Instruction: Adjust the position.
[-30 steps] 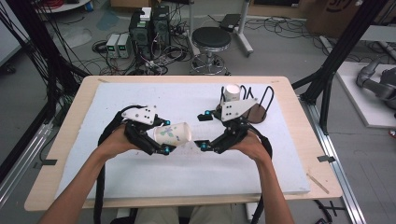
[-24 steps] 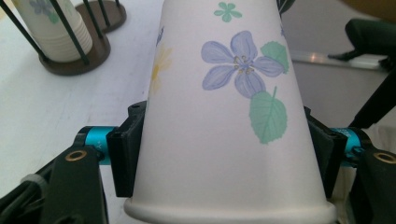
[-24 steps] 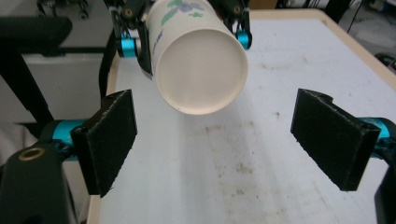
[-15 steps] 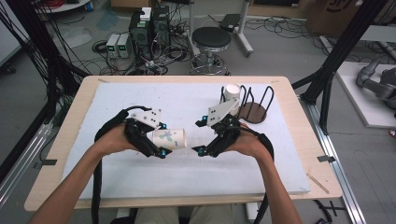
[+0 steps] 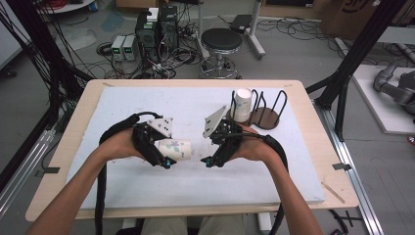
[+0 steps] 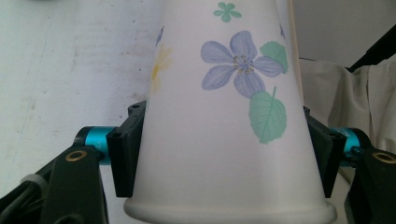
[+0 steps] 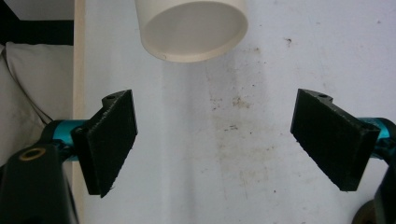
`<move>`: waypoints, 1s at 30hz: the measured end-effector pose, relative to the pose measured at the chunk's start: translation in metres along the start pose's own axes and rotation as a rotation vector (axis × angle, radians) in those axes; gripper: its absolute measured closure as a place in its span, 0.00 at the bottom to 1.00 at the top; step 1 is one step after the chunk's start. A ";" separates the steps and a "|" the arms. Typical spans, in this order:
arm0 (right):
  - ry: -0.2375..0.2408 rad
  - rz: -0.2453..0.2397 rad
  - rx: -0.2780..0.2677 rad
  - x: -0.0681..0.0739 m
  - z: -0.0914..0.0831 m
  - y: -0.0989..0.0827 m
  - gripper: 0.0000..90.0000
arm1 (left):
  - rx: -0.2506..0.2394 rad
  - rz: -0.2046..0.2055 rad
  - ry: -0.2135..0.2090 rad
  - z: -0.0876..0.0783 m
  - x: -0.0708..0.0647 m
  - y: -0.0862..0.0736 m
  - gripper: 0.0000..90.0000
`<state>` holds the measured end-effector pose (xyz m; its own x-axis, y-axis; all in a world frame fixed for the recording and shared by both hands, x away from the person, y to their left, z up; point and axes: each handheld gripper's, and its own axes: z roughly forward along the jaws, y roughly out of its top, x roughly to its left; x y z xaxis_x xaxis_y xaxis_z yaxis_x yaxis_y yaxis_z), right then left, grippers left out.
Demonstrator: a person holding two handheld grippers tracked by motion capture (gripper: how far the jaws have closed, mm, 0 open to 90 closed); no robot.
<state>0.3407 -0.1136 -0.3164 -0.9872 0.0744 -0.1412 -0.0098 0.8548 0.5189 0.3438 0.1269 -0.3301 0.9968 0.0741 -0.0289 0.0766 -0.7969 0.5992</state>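
The left gripper (image 5: 167, 161) clamps the flowered paper cup (image 5: 175, 150) lying sideways at the table's centre, its mouth at three o'clock toward the wide-open, empty right gripper (image 5: 206, 161), so squeezing harder could crush the thin wall, or a clumsy handover could drop it.

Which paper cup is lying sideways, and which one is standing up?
The flowered paper cup in the left claw lies sideways. The other paper cup stands by the wire rack at the table's far side.
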 end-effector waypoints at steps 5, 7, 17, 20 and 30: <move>0.002 0.000 0.029 0.000 0.003 0.002 0.17 | 0.007 -0.003 0.000 0.003 0.000 0.002 0.33; 0.004 -0.005 0.036 0.001 0.005 0.003 0.17 | -0.004 -0.006 0.001 0.005 -0.001 0.002 0.33; 0.019 -0.011 0.034 0.002 0.009 0.006 0.17 | -0.003 0.021 -0.010 0.013 0.000 0.010 0.33; 0.020 -0.018 0.029 0.002 0.010 0.007 0.17 | -0.005 0.026 -0.012 0.015 0.000 0.012 0.33; 0.044 -0.033 0.013 0.004 0.014 0.012 0.17 | -0.016 0.038 -0.028 0.021 -0.002 0.020 0.33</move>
<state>0.3389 -0.0960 -0.3228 -0.9924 0.0239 -0.1204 -0.0403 0.8628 0.5039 0.3433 0.0978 -0.3351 0.9992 0.0266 -0.0284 0.0384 -0.7889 0.6134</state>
